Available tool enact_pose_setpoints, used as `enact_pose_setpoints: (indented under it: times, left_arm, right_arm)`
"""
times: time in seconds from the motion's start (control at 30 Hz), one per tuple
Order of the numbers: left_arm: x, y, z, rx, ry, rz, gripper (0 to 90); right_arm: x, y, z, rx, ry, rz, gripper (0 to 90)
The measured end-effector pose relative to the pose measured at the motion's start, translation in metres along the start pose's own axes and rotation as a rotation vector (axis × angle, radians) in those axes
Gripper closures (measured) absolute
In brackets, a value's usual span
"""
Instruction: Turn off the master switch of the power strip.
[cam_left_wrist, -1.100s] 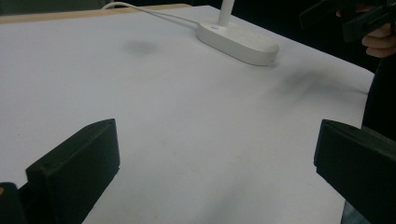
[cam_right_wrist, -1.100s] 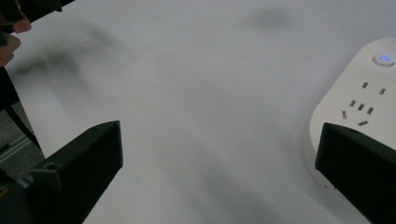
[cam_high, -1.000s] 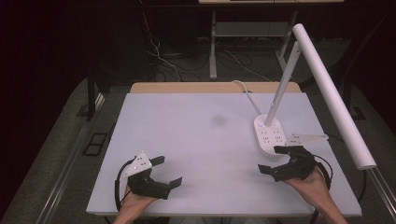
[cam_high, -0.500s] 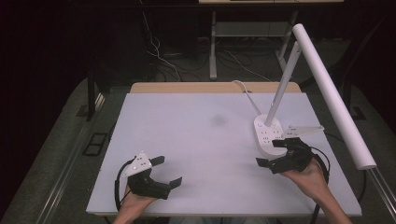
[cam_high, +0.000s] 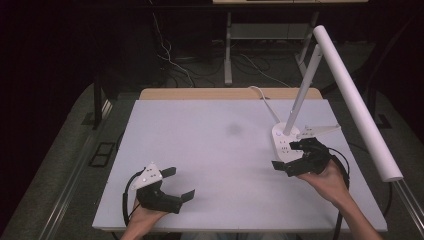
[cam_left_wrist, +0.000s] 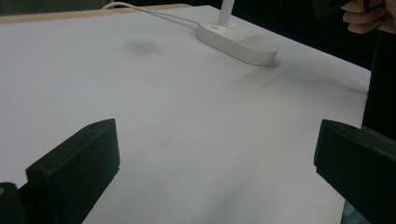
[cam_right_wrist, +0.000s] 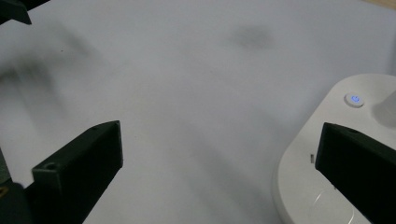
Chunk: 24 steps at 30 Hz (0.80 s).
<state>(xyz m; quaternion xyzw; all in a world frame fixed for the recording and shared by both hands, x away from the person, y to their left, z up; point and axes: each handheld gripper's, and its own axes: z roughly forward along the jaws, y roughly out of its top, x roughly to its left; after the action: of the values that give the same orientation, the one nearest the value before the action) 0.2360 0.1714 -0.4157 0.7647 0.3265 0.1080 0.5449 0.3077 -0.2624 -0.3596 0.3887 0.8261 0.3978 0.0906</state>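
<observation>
Lamp: its base (cam_high: 283, 142) stands at the table's (cam_high: 210, 150) right side, power button (cam_right_wrist: 354, 99) glowing blue; untouched so far
Right gripper (cam_high: 296, 156): jaws apart, hovering at the base's near end
Left gripper (cam_high: 172, 183): jaws apart, holding nothing, well apart from the lamp
Left to do: likely reaching and pressing the button

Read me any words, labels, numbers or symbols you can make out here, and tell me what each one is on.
No words, brands or numbers can be read.
Power symbol, a circle with a stroke, lit blue: on the round button on the white desk lamp base, just ahead of the open right gripper.
Small dark marks on the lamp base in the high view: too small to read.
</observation>
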Motion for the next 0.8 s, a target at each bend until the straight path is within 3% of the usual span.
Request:
enact_pose_setpoints:
  times: [0.8]
  left_arm:
    - [0.0, 0.0, -0.001, 0.001, 0.002, -0.002, 0.0]
  right_arm:
    - [-0.013, 0.017, 0.012, 0.056, -0.045, -0.005, 0.3]
